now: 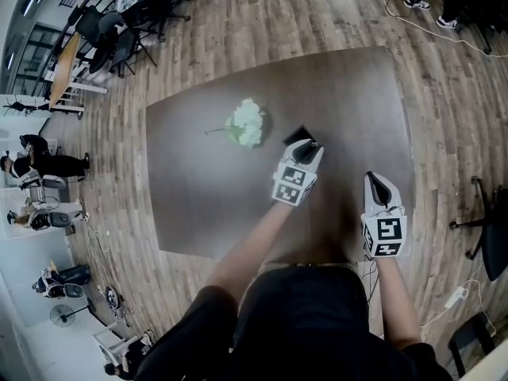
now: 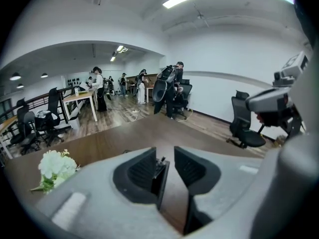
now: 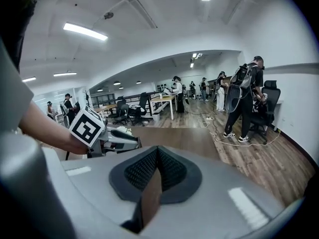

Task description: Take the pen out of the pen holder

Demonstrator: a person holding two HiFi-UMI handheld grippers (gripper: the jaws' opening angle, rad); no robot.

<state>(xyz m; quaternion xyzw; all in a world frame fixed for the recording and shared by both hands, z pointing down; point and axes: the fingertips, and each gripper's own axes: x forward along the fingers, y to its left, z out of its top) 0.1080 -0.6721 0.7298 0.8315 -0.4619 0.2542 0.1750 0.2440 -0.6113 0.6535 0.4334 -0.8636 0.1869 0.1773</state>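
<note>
A small black pen holder [image 1: 295, 136] stands near the middle of the dark brown table [image 1: 198, 205]. My left gripper [image 1: 308, 148] reaches it from the near side. In the left gripper view the holder [image 2: 160, 180] shows in the gap between the open jaws [image 2: 164, 151], close to the left pad and apart from the right one. A dark pen top [image 2: 160, 160] sticks out of its rim. My right gripper [image 1: 379, 182] hovers over the table's near right part, away from the holder. Its pads [image 3: 157, 149] meet with nothing between them.
A bunch of white flowers [image 1: 248, 123] lies left of the holder, also seen low and to the left as the flowers [image 2: 56, 166]. Office chairs [image 1: 488, 228] stand off the table's right edge. People, desks and a floor cable [image 3: 239, 142] fill the room beyond.
</note>
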